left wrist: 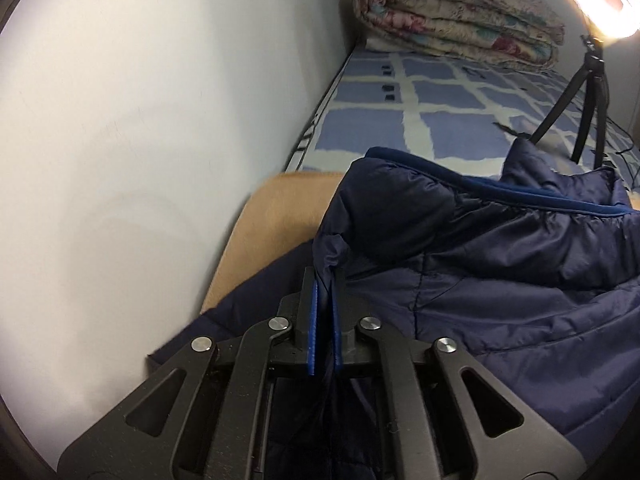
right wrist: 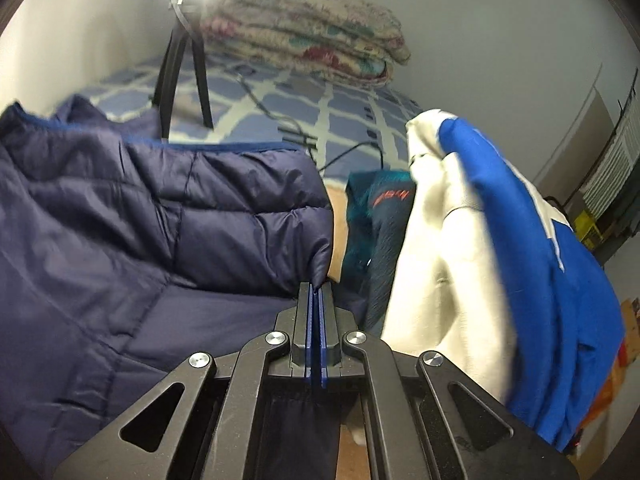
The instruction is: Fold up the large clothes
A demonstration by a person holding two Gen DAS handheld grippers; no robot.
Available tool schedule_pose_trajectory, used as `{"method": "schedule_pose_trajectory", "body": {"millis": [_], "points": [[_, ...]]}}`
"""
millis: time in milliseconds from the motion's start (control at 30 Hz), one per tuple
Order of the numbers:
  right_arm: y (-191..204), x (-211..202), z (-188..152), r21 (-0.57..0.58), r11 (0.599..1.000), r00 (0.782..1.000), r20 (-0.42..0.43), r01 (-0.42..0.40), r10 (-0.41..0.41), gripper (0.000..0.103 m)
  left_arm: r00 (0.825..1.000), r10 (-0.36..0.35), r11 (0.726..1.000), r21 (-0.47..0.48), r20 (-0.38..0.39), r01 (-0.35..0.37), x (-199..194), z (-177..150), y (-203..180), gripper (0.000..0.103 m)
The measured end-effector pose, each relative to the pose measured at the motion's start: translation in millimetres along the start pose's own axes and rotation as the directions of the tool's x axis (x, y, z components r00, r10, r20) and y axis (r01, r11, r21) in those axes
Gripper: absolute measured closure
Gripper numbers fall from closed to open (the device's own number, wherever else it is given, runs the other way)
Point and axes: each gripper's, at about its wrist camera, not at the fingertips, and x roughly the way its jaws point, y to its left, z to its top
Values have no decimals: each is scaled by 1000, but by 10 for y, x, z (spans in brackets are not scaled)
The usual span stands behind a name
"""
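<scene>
Jacket: navy, quilted, puffy; spread over a wooden table at the foot of a bed, one part doubled over the rest.
Handling: likely light and soft, springy with fill; shell looks slick, so a pinch probably slides unless taken deep. No stiffness, so folds likely puff back open.
Where to hold: hem edges and corners, where the fabric is thin; the thick quilted panels look harder to clamp.
Left gripper: jaws a narrow gap apart, a bunched fold of jacket edge between the blue pads; whether the pads actually press the cloth, hard to tell.
Right gripper: jaws pressed together, pinching a thin edge of the folded-over jacket near its corner.
Beside: teal garment and a white-and-blue garment just right of the jacket.
Beyond: tripod and folded quilt on the bed.
Risk: slick shell slipping from the looser left pinch.
</scene>
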Motion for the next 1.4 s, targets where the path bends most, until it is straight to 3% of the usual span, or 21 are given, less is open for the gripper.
{"method": "schedule_pose_trajectory", "body": {"millis": [133, 200, 267, 333, 400, 500, 567, 667, 733, 833, 933, 1033, 1133, 1267, 1400], "points": [[29, -9, 18, -16, 1000, 1000, -15, 8, -8, 102, 998, 41, 998, -39, 41, -39, -188, 40, 87, 70], [-45, -87, 30, 17, 999, 999, -23, -40, 40, 97, 997, 34, 999, -40, 76, -31, -379, 69, 100, 70], [-198, -278, -20, 88, 992, 995, -4, -95, 95, 94, 993, -40, 999, -25, 107, 43, -629, 64, 53, 70], [-325, -516, -147, 161, 973, 986, 29, -166, 164, 82, 986, -128, 992, 19, 106, 126, -868, 23, -109, 70], [-436, -717, -315, 234, 945, 974, 53, -229, 222, 54, 975, -201, 977, 90, 90, 193, -1059, -57, -389, 70], [-567, -1043, -690, 326, 891, 947, 61, -316, 314, 52, 958, -284, 944, 186, 47, 271, -1205, -185, -881, 70], [-587, -1242, -987, 355, 878, 945, 54, -320, 322, 51, 948, -318, 930, 206, 32, 305, -1205, -198, -1149, 70], [-611, -1356, -1302, 405, 862, 946, 33, -307, 322, 42, 947, -322, 923, 225, 6, 313, -1078, -210, -1506, 70], [-638, -1329, -1535, 469, 821, 933, 15, -325, 361, 39, 951, -309, 924, 234, -16, 304, -970, -230, -1678, 70], [-631, -1202, -1794, 558, 746, 893, -19, -365, 451, 38, 959, -276, 922, 262, -71, 285, -717, -320, -1909, 70], [-597, -1079, -1914, 614, 683, 860, -12, -396, 510, 38, 963, -247, 923, 278, -106, 267, -499, -450, -1995, 70], [-567, -1108, -1927, 619, 670, 858, 13, -411, 514, 33, 965, -244, 924, 280, -90, 260, -490, -488, -1997, 70], [-582, -1158, -1930, 623, 641, 837, 39, -448, 546, 33, 964, -262, 933, 243, -54, 267, -674, -449, -1844, 70], [-592, -1210, -1884, 637, 606, 825, 86, -477, 558, 30, 944, -328, 921, 231, 31, 312, -1248, -603, -1565, 70], [-611, -1080, -1842, 688, 553, 819, 106, -470, 564, 29, 917, -397, 897, 226, 33, 380, -1642, -1009, -1460, 70]]}}
